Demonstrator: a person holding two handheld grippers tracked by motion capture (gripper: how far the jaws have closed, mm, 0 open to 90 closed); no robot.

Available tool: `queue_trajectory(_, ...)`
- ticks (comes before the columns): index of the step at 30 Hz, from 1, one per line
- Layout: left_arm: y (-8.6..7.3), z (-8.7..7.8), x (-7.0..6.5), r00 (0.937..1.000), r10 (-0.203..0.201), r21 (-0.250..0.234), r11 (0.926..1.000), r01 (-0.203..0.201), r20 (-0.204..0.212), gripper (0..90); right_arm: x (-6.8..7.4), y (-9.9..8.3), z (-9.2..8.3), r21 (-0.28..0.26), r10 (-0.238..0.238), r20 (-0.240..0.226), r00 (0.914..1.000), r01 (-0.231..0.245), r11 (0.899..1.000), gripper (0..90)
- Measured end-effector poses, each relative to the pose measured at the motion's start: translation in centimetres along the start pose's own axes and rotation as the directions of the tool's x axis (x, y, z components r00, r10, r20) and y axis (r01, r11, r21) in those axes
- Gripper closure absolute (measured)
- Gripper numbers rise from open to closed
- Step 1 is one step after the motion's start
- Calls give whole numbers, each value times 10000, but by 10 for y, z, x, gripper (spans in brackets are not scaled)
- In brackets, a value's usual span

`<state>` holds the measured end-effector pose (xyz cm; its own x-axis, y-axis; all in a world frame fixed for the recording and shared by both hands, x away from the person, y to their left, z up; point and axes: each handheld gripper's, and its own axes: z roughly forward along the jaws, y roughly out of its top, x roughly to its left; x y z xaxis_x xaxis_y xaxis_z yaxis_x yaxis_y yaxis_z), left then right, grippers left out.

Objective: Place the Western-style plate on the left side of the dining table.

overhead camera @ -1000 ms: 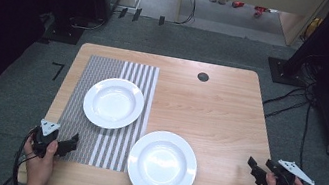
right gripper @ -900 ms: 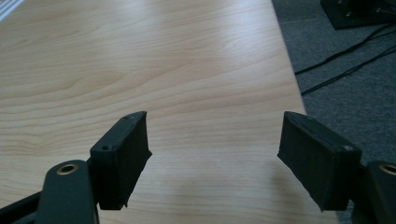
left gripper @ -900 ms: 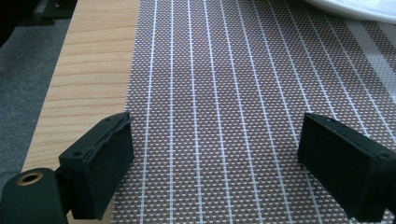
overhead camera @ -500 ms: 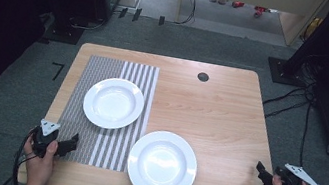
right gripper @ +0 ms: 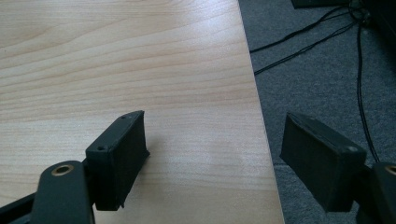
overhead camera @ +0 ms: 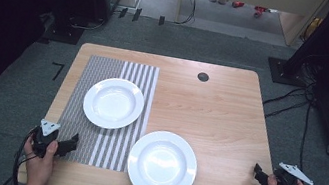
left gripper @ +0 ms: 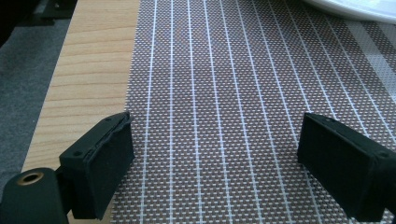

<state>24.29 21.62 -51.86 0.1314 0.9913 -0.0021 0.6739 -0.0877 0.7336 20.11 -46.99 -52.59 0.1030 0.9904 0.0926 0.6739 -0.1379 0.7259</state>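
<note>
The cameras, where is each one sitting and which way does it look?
High view: sits above the table's near side, looking forward and down; both hands, left tongs and right tongs show.
Left gripper view: rides on the left tongs, looking along open jaws over the striped placemat.
Right gripper view: rides on the right tongs, looking along open jaws at the table's edge and the floor.
Shared: high and left gripper views both show the placemat and the farther plate.

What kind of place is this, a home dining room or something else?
Probably a lab or recording workspace, not a home: a bare wooden table on grey carpet, loose cables across the floor, and dark equipment stands around it.
</note>
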Motion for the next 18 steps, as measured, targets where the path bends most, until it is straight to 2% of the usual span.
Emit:
queue_trajectory(6, 0, 0, 0, 10000, 2, 2, 10000, -2, 0, 107, 3, 0, 0, -33, -286, 71, 9996, 286, 9996, 208)
queue_trajectory(11, 0, 0, 0, 10000, -1, 0, 10000, 1, 2, 106, 7, -1, 0, 78, -399, -192, 9990, 400, 9992, 179)
queue_trajectory(18, 0, 0, 0, 10000, -56, -8, 10000, 56, -20, 107, 4, 0, 1, 254, -141, -436, 9989, 152, 9996, 160)
